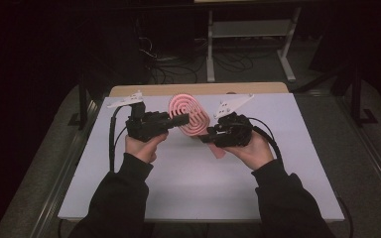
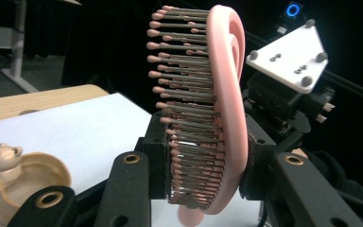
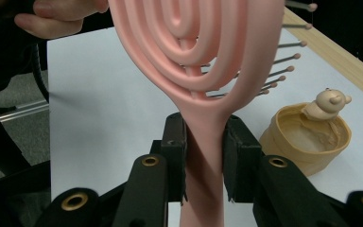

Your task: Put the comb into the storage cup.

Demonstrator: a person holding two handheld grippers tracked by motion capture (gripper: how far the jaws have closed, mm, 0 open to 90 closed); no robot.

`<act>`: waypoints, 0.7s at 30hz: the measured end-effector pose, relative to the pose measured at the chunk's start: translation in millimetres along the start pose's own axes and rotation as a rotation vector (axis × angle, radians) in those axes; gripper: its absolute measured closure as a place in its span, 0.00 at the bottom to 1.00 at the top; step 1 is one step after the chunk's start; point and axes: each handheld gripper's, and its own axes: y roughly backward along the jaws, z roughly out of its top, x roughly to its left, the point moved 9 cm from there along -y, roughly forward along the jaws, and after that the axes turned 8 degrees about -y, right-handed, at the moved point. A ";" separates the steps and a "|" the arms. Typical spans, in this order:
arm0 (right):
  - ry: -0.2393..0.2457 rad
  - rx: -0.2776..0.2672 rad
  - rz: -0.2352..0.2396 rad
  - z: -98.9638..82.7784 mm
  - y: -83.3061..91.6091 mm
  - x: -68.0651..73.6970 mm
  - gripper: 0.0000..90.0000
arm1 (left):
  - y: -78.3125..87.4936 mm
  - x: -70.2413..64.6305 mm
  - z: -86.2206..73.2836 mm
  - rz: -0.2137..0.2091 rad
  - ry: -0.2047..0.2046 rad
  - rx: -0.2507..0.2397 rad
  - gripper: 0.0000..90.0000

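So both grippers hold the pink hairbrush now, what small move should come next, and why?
Probably open the left gripper and draw it back: its jaws clamp the bristled head of the hairbrush, while the right gripper is already shut on the handle, so one firm hold remains.

Right claw [image 3: 203,156] clamps pink brush [image 3: 203,71] handle; bear cup [image 3: 307,137] beside.

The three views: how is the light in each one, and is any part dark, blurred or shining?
High view: white table is lit, the room around it nearly black, picture slightly soft. Left gripper view: brush sharp, a small glint on its bristles, background black. Right gripper view: brush handle and fingers evenly lit, the hand at the top a little soft.
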 end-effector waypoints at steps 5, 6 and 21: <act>-0.019 -0.010 0.011 -0.8 -1.1 -0.1 0.77 | -2.9 -3.5 3.4 0.009 -0.033 -0.014 0.71; -0.016 -0.011 0.005 -1.2 -1.3 -0.7 0.76 | -3.4 -3.2 3.7 0.007 -0.034 -0.012 0.71; -0.076 -0.082 0.001 -5.7 5.3 -10.7 0.50 | 1.1 5.6 17.1 0.025 -0.028 -0.031 0.71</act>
